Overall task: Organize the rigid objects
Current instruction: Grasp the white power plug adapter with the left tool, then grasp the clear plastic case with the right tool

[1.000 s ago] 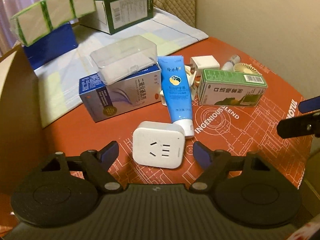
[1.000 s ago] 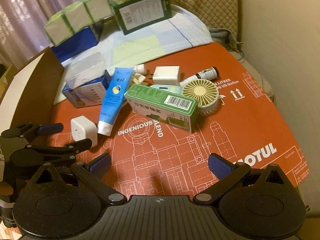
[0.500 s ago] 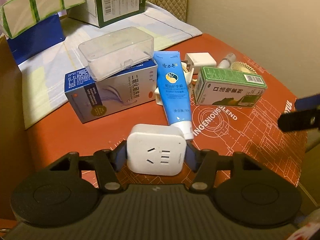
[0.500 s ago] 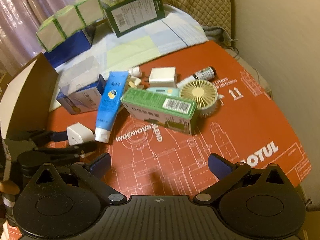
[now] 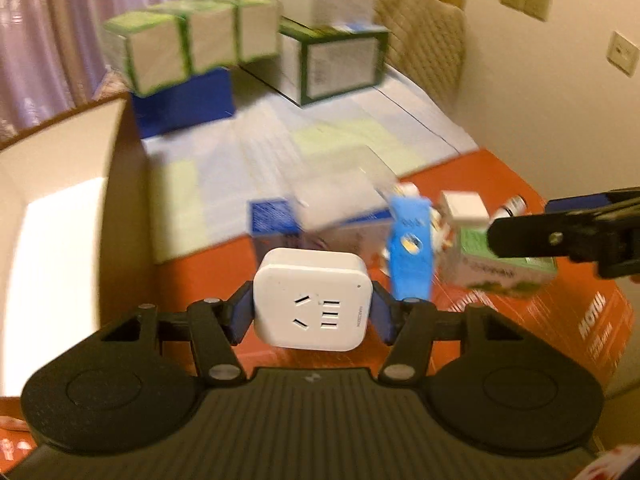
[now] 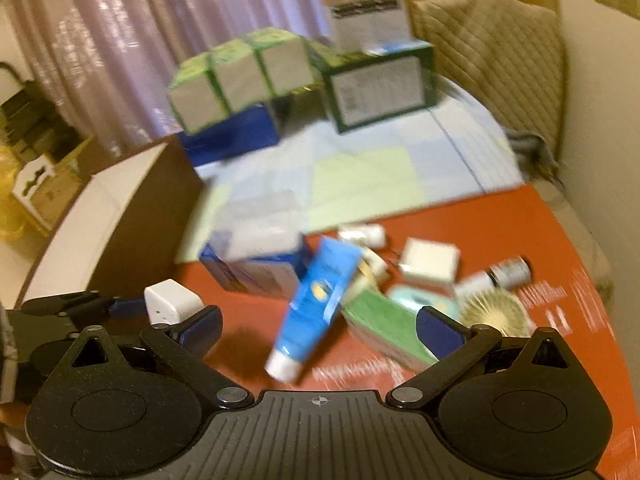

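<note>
The left gripper (image 5: 313, 309) clamps the white socket adapter (image 5: 313, 300) between its fingers; the right gripper (image 6: 319, 326) stands wide, holding nothing.

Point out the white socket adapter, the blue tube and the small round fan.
white socket adapter (image 5: 313, 300), left wrist view, on its socket face.
blue tube (image 6: 316, 300), right wrist view, mid-body.
small round fan (image 6: 498, 314), right wrist view, on its grille.

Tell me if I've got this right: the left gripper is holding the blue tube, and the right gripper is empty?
Not quite. The left gripper is clamped on the white socket adapter, as the left wrist view shows; the blue tube lies on the red mat. The right gripper is indeed empty.
</note>
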`<state>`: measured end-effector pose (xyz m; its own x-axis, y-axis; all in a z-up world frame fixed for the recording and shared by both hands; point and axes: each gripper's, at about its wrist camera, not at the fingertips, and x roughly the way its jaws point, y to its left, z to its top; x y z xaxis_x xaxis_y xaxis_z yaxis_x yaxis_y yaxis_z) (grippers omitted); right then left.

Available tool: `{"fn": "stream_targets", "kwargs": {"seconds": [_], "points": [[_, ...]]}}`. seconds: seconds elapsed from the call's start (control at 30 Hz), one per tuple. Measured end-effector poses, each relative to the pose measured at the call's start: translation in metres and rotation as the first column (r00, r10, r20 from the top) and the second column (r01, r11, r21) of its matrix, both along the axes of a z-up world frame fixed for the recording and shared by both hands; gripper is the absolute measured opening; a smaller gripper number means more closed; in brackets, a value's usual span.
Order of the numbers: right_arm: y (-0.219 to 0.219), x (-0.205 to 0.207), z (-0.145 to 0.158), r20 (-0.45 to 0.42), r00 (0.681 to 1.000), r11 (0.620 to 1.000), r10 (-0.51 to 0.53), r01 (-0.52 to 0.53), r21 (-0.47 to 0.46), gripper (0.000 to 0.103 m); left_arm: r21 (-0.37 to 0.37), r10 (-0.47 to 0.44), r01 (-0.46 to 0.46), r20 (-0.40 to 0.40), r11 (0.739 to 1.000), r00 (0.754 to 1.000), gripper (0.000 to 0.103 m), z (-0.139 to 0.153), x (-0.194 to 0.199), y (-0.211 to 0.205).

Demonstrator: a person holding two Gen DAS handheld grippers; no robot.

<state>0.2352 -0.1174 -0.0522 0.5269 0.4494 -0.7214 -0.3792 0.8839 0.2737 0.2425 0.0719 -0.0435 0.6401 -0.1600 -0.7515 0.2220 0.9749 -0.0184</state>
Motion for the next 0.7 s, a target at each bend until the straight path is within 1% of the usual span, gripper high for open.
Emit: {"fn": "stream_targets", "kwargs": {"seconds": [0.07,0.13,0.23,0.3,0.5,0.7], "points": [[0.011,0.008,0.002,0.025,0.999,0.999,0.035,-0.035,0.014,0.1,-0.007,0.032,-0.032,0.006,0.999,0.999,0.055,0.007,0.004,0.006],[0.022,0.016,0.004,0.045,0.996,0.997,0.071,-0.072,0.023,0.095,-0.013,0.066,-0.066,0.002,0.998,0.998,0.055,0.01,0.008,0.011],[0.036,0.031,0.004,0.054,0.994,0.995,0.098,-0.099,0.017,0.094,-0.003,0.106,-0.106,0.0,0.994,0.994,0.055,0.011,0.013,0.014],[0.045,0.038,0.003,0.054,0.992,0.993,0.112,-0.113,0.019,0.094,-0.014,0.13,-0.131,-0.009,0.991,0.991,0.055,0.011,0.016,0.019],[0.065,0.055,-0.007,0.042,0.988,0.989,0.146,-0.147,0.015,0.091,-0.007,0.146,-0.147,-0.015,0.989,0.989,0.055,0.013,0.025,0.026],[0.08,0.07,-0.019,0.011,0.988,0.988,0.155,-0.155,-0.008,0.09,-0.001,0.155,-0.155,-0.042,0.988,0.987,0.055,0.005,0.033,0.03]]}}
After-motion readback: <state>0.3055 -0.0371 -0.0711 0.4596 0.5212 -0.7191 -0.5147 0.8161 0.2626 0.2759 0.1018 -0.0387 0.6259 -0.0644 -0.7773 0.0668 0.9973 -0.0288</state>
